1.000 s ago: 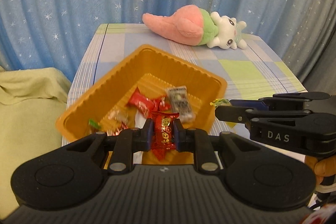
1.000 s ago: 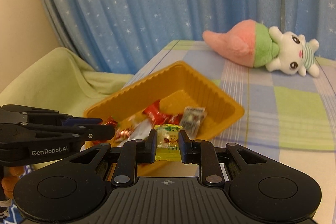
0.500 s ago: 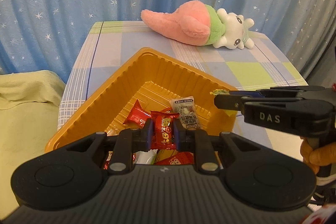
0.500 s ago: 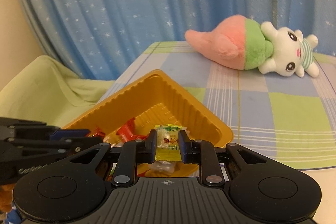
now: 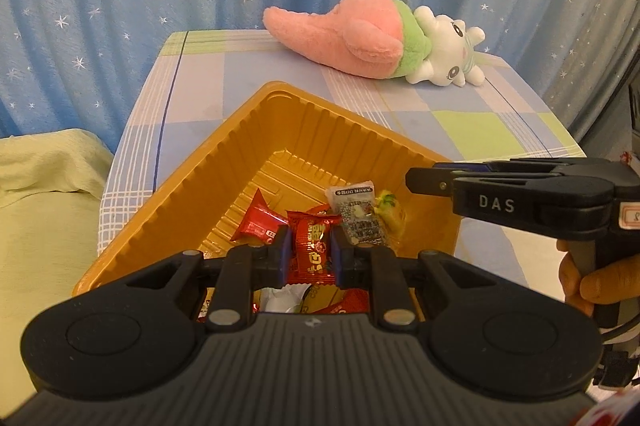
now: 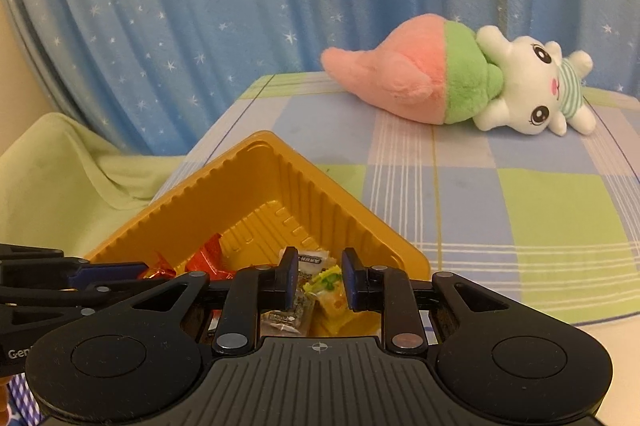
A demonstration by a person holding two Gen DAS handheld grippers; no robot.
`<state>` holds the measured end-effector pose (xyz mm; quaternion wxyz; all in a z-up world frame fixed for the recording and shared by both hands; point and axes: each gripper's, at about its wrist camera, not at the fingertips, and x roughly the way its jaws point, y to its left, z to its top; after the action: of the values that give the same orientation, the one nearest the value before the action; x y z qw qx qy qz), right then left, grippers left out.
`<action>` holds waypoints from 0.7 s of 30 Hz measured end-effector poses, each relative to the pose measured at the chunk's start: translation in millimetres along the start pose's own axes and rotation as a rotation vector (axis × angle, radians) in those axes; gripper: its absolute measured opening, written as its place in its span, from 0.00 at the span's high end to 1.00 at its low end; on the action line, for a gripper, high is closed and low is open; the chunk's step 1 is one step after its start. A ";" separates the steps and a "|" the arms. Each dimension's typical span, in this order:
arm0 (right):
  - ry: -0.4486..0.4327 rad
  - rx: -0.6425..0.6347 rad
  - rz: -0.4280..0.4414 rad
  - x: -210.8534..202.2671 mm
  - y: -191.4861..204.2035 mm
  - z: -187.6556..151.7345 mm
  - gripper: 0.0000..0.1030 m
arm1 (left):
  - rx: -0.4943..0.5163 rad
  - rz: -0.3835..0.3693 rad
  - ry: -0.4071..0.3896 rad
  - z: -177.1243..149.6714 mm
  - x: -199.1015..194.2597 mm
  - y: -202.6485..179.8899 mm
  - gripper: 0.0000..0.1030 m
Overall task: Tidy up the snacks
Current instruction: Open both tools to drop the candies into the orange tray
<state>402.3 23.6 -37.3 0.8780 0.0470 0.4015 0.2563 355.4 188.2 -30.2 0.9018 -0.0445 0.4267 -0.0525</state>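
Snacks pile up in the orange tray: right gripper jaws just parted, dropping a yellow candy; left gripper clamps a red packet, probably next.

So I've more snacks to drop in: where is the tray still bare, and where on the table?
The orange tray is bare at its far corner; its near end is crowded with wrapped snacks. On the table, the checked cloth is free between the tray and the plush toy.

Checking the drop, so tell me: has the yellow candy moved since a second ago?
Yes. The yellow candy has dropped from the right gripper, whose jaws have just been opening, and lies in the orange tray.
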 end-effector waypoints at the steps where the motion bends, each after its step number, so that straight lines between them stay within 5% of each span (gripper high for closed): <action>1: 0.000 0.002 -0.003 -1.2 -0.6 -0.8 0.73 | 0.000 -0.003 0.002 -0.2 0.6 0.5 0.82; 21: -0.002 0.069 -0.032 -23.1 2.5 -12.3 0.63 | 0.031 -0.055 -0.005 8.8 10.3 -2.2 0.82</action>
<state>379.7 12.9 -29.2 0.8803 0.0711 0.4099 0.2282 368.6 185.0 -32.2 0.9015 -0.0424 0.4224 -0.0838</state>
